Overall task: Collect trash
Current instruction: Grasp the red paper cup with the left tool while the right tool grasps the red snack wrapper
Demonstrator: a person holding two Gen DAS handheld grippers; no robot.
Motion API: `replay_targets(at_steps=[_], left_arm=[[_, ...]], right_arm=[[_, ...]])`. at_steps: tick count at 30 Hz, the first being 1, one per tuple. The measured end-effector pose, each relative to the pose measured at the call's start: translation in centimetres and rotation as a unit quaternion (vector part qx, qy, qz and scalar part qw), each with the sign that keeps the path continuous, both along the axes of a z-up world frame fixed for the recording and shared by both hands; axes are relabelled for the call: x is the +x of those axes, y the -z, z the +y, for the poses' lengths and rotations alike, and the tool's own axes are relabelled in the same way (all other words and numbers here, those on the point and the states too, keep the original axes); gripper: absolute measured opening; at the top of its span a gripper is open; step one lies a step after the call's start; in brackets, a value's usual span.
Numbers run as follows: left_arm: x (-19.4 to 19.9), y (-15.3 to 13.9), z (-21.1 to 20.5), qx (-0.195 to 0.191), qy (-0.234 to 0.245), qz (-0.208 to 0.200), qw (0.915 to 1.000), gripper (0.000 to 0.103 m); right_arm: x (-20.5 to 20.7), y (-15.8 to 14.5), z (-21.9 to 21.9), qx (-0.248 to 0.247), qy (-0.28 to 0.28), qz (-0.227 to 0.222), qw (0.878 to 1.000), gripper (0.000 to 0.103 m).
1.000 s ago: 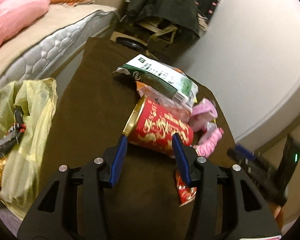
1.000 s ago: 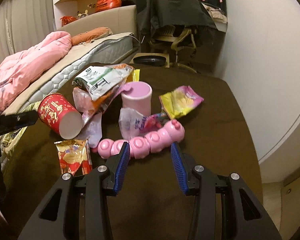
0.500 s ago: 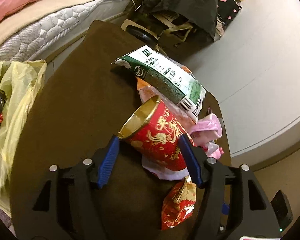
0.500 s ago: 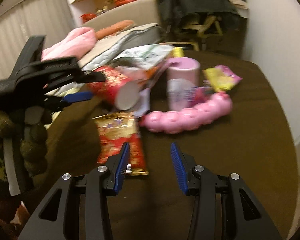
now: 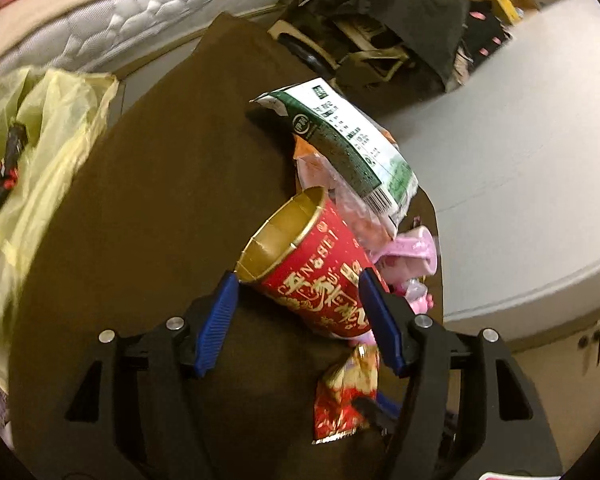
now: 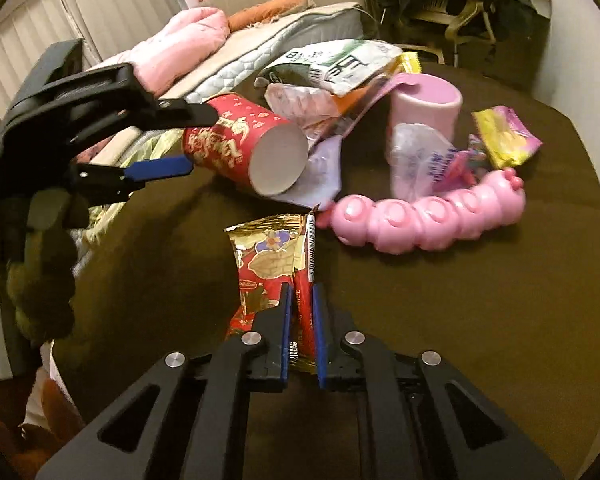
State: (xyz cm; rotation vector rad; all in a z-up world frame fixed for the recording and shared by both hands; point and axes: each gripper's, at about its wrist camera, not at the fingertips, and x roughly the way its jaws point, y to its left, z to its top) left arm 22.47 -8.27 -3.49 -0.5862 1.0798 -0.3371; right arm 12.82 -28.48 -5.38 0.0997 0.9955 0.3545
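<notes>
My left gripper (image 5: 298, 280) is shut on a red paper cup with a gold inside (image 5: 320, 276) and holds it tilted above the brown table (image 5: 152, 220). The cup also shows in the right wrist view (image 6: 244, 148), held by the left gripper (image 6: 186, 140). My right gripper (image 6: 300, 300) is shut on a red and gold snack wrapper (image 6: 272, 256) lying on the table; the wrapper also shows in the left wrist view (image 5: 346, 388). A green and white bag (image 5: 352, 148) lies on the trash pile behind the cup.
A yellow plastic bag (image 5: 40, 152) hangs open at the table's left edge. A pink cup (image 6: 424, 120), a pink bumpy toy (image 6: 428, 220), a yellow and pink wrapper (image 6: 504, 140) and clear plastic (image 6: 420, 160) lie on the table. A bed (image 6: 260, 44) stands behind.
My left gripper closed on the red cup and lifted it off the table. My right gripper moved left from the pink toy to the red and gold wrapper and shut on it.
</notes>
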Motion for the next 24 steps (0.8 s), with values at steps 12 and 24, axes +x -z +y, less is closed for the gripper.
replay_targets(at_steps=[12, 24], left_arm=[[2.2, 1.0, -0.4, -0.018, 0.013, 0.045, 0.9987, 0.059], [-0.2, -0.2, 2.6, -0.020, 0.033, -0.009, 0.9992, 0.002]], right_arm=[[-1.9, 0.6, -1.2, -0.005, 0.106, 0.003, 0.994, 0.011], [-1.4, -0.1, 0.0, -0.041, 0.074, -0.008, 0.996, 0.011]])
